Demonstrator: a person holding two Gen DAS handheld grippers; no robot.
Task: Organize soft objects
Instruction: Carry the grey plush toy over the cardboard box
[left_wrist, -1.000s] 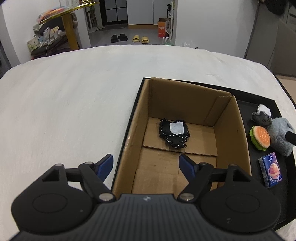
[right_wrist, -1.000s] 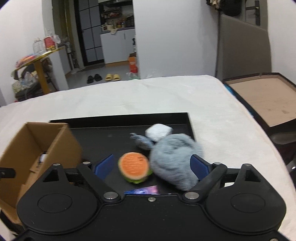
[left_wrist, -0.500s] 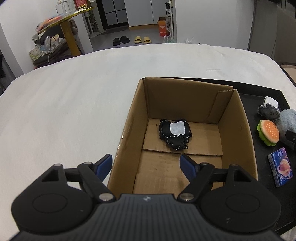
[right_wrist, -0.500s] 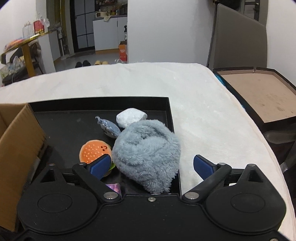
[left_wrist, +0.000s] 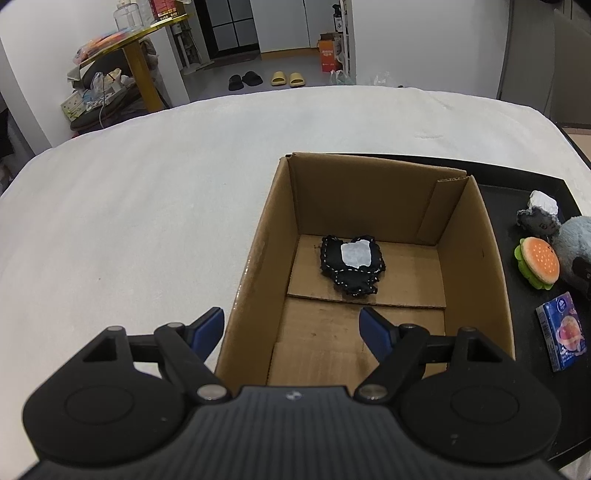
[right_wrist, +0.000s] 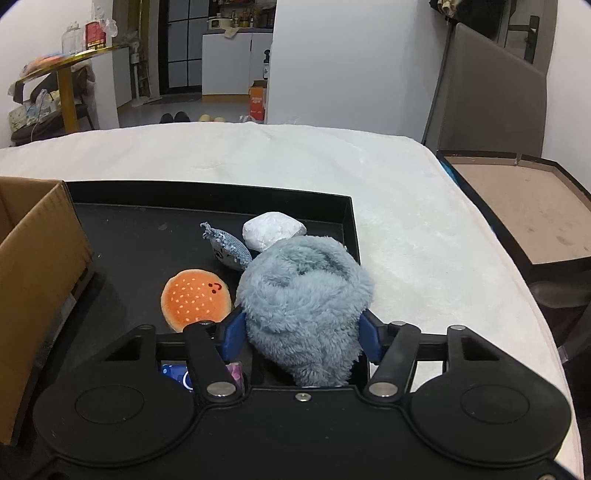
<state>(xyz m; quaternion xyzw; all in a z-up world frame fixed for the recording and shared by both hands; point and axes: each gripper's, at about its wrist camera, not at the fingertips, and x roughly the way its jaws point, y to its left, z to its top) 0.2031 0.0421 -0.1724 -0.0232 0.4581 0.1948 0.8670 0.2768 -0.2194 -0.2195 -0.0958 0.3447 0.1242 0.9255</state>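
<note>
A fluffy grey plush (right_wrist: 306, 299) lies at the right of the black tray (right_wrist: 207, 195); my right gripper (right_wrist: 301, 332) is shut on it, a blue pad pressed on each side. An orange burger plush (right_wrist: 195, 297), a small grey plush (right_wrist: 229, 249) and a white wad (right_wrist: 273, 230) lie beside it. The open cardboard box (left_wrist: 369, 173) holds a black stitched pouch (left_wrist: 351, 267) with a white patch. My left gripper (left_wrist: 291, 328) is open and empty over the box's near left wall. The grey plush (left_wrist: 574, 243) and burger (left_wrist: 537, 260) also show in the left wrist view.
A blue printed packet (left_wrist: 561, 334) lies on the tray near the front. The box (right_wrist: 33, 280) stands on the tray's left part. A white fuzzy cloth (left_wrist: 129, 206) covers the table. A brown framed board (right_wrist: 524, 206) stands off the table's right edge.
My right gripper moved forward around the grey plush and closed on it. The left gripper drew back and rose a little, staying open.
</note>
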